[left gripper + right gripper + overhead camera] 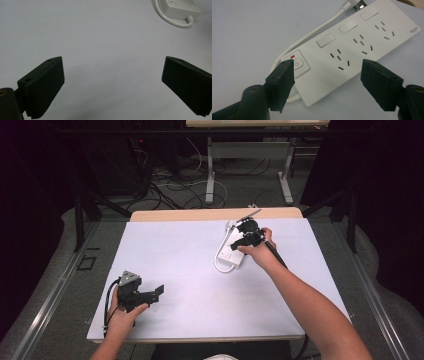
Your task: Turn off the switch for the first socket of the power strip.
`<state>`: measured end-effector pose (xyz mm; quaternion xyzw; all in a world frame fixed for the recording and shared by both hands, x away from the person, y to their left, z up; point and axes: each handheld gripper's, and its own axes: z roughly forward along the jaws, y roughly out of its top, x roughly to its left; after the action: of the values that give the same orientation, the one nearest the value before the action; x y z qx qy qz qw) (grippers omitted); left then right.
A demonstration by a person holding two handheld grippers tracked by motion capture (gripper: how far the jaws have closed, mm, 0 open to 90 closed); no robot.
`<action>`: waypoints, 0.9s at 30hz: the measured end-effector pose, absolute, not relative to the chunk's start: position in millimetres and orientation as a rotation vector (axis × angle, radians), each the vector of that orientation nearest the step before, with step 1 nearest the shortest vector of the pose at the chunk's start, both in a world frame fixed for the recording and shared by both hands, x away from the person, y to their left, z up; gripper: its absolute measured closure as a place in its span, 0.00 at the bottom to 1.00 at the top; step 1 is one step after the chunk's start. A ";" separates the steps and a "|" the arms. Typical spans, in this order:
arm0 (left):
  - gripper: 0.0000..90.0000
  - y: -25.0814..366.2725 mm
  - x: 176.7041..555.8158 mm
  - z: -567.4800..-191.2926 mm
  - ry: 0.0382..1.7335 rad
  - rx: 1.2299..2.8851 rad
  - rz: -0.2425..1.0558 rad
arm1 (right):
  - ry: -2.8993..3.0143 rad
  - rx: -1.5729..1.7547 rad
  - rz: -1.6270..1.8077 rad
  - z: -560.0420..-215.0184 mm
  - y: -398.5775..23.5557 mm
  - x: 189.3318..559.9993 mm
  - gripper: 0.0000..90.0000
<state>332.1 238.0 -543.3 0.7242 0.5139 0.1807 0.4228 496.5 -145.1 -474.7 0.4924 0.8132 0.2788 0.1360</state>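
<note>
right tongs (327,75) gape above power strip (352,50).

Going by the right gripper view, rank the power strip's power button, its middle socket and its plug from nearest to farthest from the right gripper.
1. Power button: at the strip's near end, beside the right gripper's left jaw.
2. Middle socket: halfway along the power strip.
3. Plug: past the far end, top of the view.

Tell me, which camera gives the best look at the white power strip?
The right gripper view: the power strip lies close, sockets and switches plain. The left gripper view catches its corner and cord; in the high view the right gripper partly covers it.
</note>
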 end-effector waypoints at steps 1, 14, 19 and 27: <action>0.05 238.0 332.0 -543.3 1.287 1.812 0.452 | 2.359 1.408 0.809 -474.4 -145.6 495.4 0.25; 0.05 238.4 331.5 -542.5 1.288 1.822 0.448 | 2.361 1.333 0.836 -468.4 -140.3 468.4 0.00; 0.05 238.5 331.4 -542.5 1.289 1.821 0.450 | 2.368 1.322 0.844 -470.2 -143.1 457.9 0.00; 0.05 238.8 331.4 -542.5 1.289 1.819 0.451 | 2.389 1.266 0.833 -474.0 -152.0 443.3 0.00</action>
<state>331.4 238.8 -542.5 0.7257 0.5144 0.1801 0.4199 443.3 -152.0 -474.0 0.4421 0.8342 0.2907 0.1555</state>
